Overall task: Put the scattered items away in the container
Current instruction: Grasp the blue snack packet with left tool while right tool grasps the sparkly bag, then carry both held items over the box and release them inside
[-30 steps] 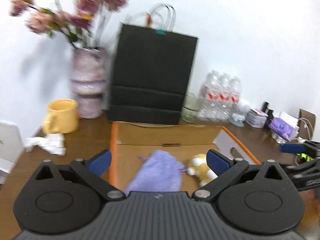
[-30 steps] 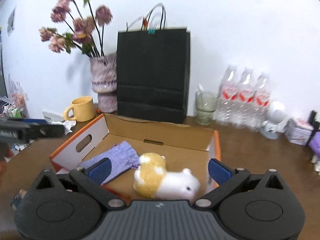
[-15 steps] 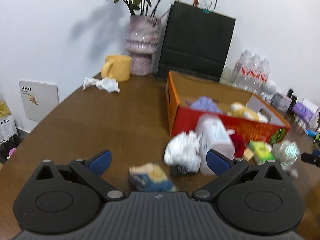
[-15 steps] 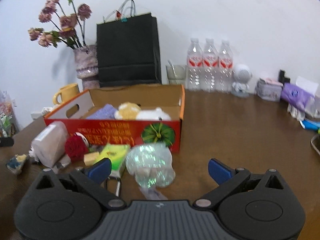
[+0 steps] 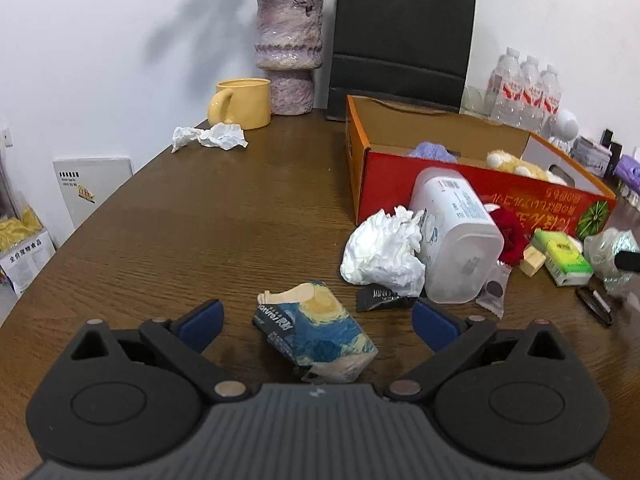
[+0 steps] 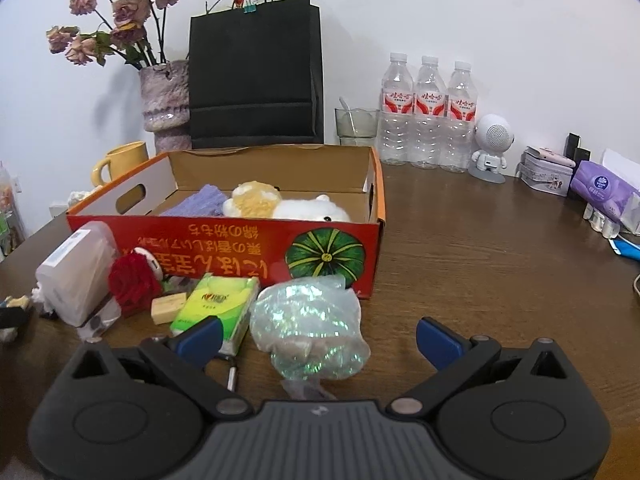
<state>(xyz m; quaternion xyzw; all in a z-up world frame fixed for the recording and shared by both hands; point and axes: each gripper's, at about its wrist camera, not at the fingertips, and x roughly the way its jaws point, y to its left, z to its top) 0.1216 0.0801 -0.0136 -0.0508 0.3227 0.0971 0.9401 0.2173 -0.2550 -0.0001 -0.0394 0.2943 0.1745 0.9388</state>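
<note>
Looks like a lived-in home or small office room: dark brown wooden table point(image 5: 208, 216) pushed against a plain white wall point(image 6: 480, 20), mottled purple ceramic vase point(image 6: 165, 100) of dried pink roses, yellow ceramic mug point(image 5: 243, 102), black paper shopping bag point(image 6: 256, 76), three clear plastic water bottles point(image 6: 429, 112), small white robot-shaped speaker point(image 6: 491, 148), purple tissue pack point(image 6: 602, 188). Everyday clutter, no workshop or lab gear.
</note>
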